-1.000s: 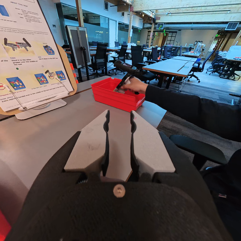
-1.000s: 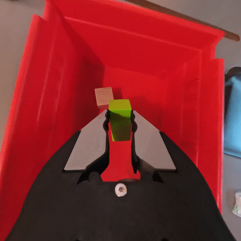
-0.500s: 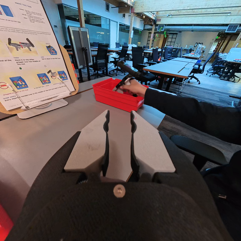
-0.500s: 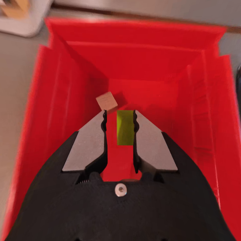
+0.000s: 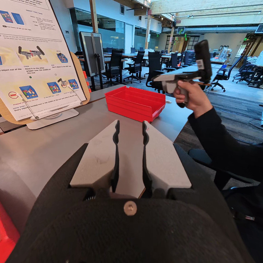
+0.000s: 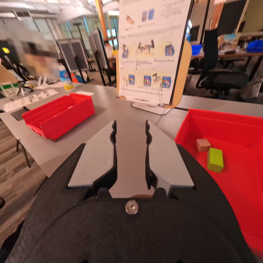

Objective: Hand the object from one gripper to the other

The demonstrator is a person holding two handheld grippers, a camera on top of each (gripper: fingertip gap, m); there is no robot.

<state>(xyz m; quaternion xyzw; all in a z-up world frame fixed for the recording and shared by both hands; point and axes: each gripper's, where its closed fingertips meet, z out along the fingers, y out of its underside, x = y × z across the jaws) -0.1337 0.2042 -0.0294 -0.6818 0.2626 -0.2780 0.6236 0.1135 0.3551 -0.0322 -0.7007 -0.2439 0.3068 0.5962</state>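
Green block point(image 6: 214, 159) lies flat in the right-hand red bin point(image 6: 185, 128), touching the brown cube point(image 6: 203, 145); both the right gripper point(image 6: 129, 125) and left gripper point(image 5: 130, 125) are released and empty, so probably retract clear and level above the desk point(image 6: 128, 113).

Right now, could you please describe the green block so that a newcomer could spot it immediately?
Start at the grey table and find the red bin right of the instruction stand. On its floor lies the lime-green block, longer and brighter than the small brown wooden cube close behind it.
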